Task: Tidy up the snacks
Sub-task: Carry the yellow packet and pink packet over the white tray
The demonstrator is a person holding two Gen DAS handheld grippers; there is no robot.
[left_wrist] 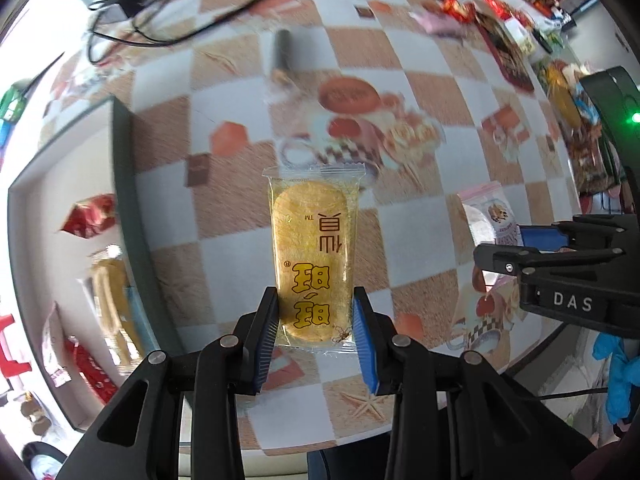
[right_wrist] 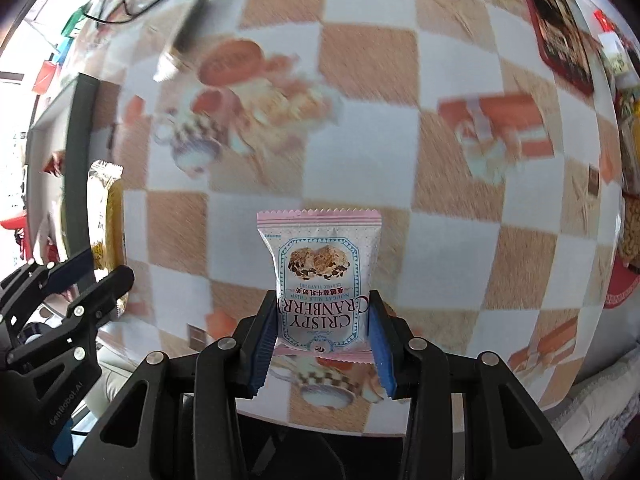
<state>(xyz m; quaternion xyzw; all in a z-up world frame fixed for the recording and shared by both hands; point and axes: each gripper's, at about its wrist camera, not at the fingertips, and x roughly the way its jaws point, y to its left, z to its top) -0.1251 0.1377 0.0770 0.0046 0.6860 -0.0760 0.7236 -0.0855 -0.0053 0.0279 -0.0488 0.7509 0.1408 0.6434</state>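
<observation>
Nearest in the left wrist view, the left gripper point(left_wrist: 315, 328) has its jaws pinching the lower part of a clear yellow cracker packet point(left_wrist: 313, 256), held up above the table point(left_wrist: 420, 208) with its printed characters upside down. In the right wrist view the right gripper point(right_wrist: 322, 332) has its jaws pinching the lower part of a pink cranberry nougat packet point(right_wrist: 320, 276), likewise held above the checkered cloth and likewise upside down. Each gripper shows at the edge of the other's view, side by side, with its own packet partly hidden behind the black arms. Just left of the yellow packet stands the dark rim of a white box point(left_wrist: 124, 184); inside it lie a red packet point(left_wrist: 90, 216), a yellowish packet point(left_wrist: 108, 292) and more red wrappers lower down, all smeared by blur. Beyond the held packets, a dark cylindrical thing point(left_wrist: 282, 54) lies on the cloth, too blurred to name. Farther back, black cables point(left_wrist: 168, 8) loop near the table's far left, and a heap of snack packets point(left_wrist: 516, 36) runs along the far right edge, cut off by the lens rim and hard to make out singly.
</observation>
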